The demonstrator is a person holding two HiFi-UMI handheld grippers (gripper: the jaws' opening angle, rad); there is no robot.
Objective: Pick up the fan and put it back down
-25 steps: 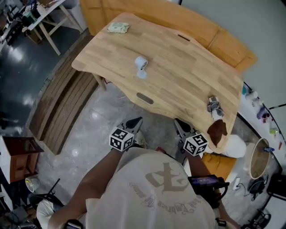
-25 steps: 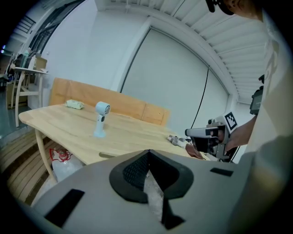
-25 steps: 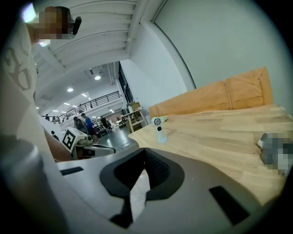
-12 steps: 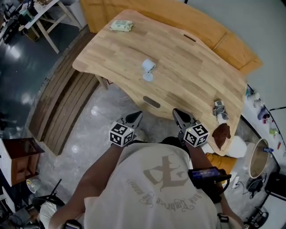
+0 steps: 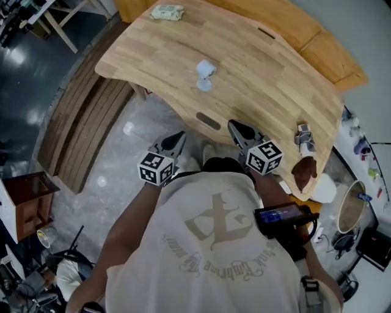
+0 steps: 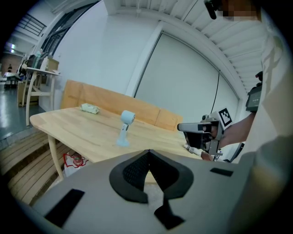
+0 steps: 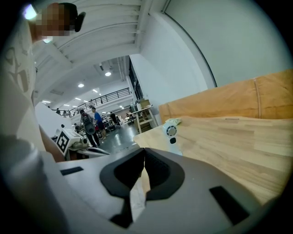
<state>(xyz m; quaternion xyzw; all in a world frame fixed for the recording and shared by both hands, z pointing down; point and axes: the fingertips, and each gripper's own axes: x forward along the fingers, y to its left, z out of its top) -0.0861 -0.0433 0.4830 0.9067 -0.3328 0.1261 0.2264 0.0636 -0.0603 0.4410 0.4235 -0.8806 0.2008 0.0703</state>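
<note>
A small pale-blue fan point(image 5: 205, 74) stands upright on its base in the middle of the wooden table point(image 5: 269, 79). It also shows in the left gripper view as the fan point(image 6: 125, 126) and in the right gripper view as the fan point(image 7: 171, 133). My left gripper point(image 5: 178, 136) hangs over the floor just short of the table's near edge, its jaws shut with nothing between them. My right gripper point(image 5: 234, 126) reaches the near edge, also shut and empty. Both point towards the table, well short of the fan.
A green packet point(image 5: 166, 11) lies at the table's far left corner. Small grey objects point(image 5: 303, 136) and a brown thing point(image 5: 303, 173) sit near the right edge. A wooden bench point(image 5: 324, 46) runs behind the table. Slatted boards point(image 5: 85, 131) lie on the floor at left.
Both grippers have moved forward towards the table's near edge, the right one now reaching it. The fan has not moved on the table.
</note>
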